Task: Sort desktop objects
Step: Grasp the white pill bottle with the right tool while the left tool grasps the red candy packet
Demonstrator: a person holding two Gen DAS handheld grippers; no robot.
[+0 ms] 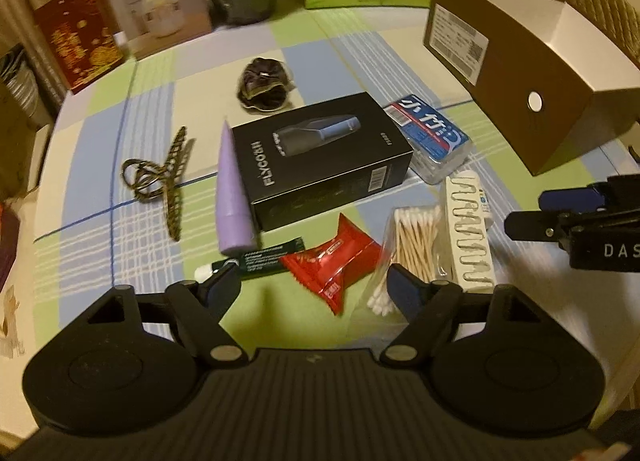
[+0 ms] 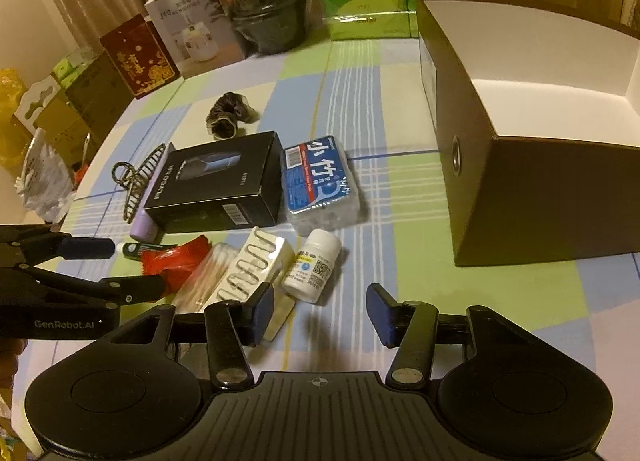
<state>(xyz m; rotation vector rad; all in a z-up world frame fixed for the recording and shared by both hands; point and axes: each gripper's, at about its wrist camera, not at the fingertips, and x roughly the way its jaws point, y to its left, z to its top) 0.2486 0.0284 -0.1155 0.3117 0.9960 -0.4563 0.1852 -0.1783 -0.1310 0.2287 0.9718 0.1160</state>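
Nearest in the left wrist view is the left gripper (image 1: 314, 281), its jaws spread wide and holding nothing, above a red snack packet (image 1: 334, 259) and a bag of cotton swabs (image 1: 412, 245). Only the tip of the right gripper (image 1: 560, 223) shows there, at the picture's right edge. The right wrist view shows the right gripper (image 2: 320, 311) fully: also wide open and empty, just before a white pill bottle (image 2: 314, 267) lying on its side. In the left wrist view this bottle is almost hidden behind a white ridged item (image 1: 468, 233); what that item is, I cannot tell.

Behind them lie a black box (image 1: 320, 159), a purple cone-shaped tube (image 1: 232, 197) touching its side, a hair claw (image 1: 168, 177), a dark scrunchie (image 1: 264, 83) and a blue-labelled floss pack (image 1: 434, 139). One dark green tube (image 1: 256, 259) is partly covered by the left finger.

An open brown box (image 2: 520, 165) stands to the right, its white inside visible only from the right wrist. All rests on a checked tablecloth (image 2: 360, 93); cartons and curtains stand behind, blurred.
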